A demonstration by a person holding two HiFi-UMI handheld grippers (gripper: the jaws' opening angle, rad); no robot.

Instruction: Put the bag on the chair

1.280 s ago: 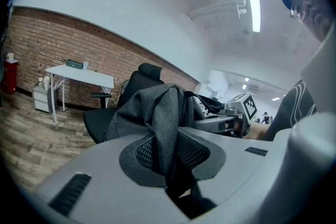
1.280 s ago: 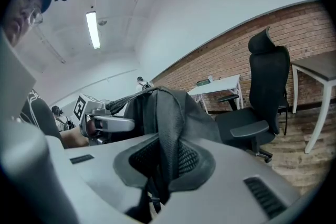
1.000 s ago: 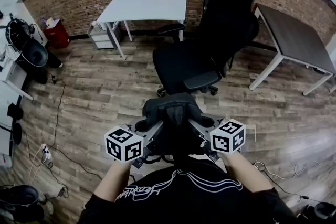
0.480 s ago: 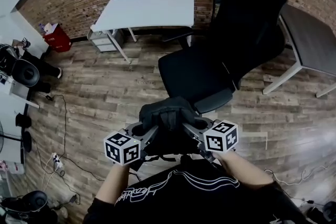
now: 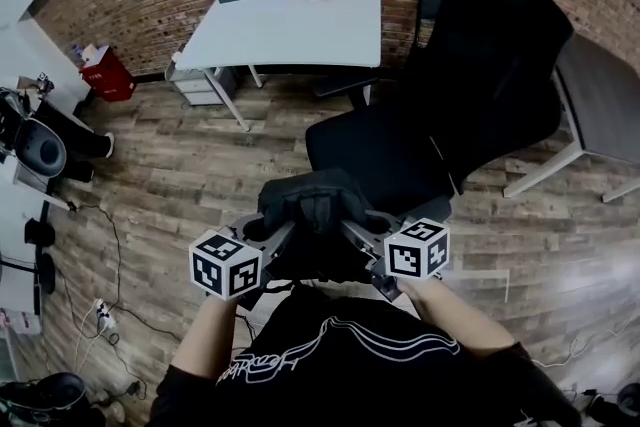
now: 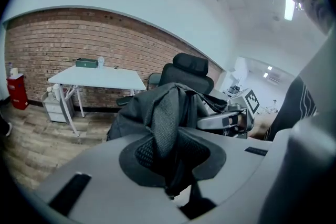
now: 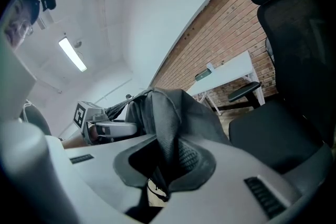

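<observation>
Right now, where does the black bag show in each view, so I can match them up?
Head view: bag at lower centre, just below the chair seat in the picture.
Left gripper view: bag at centre, clamped in the left gripper's jaws.
Right gripper view: bag at centre, clamped in the right gripper's jaws.
Shared landmark: the white table by the brick wall, in all three.

readable text: none | shirt print (image 5: 335, 347): script, illegible
</observation>
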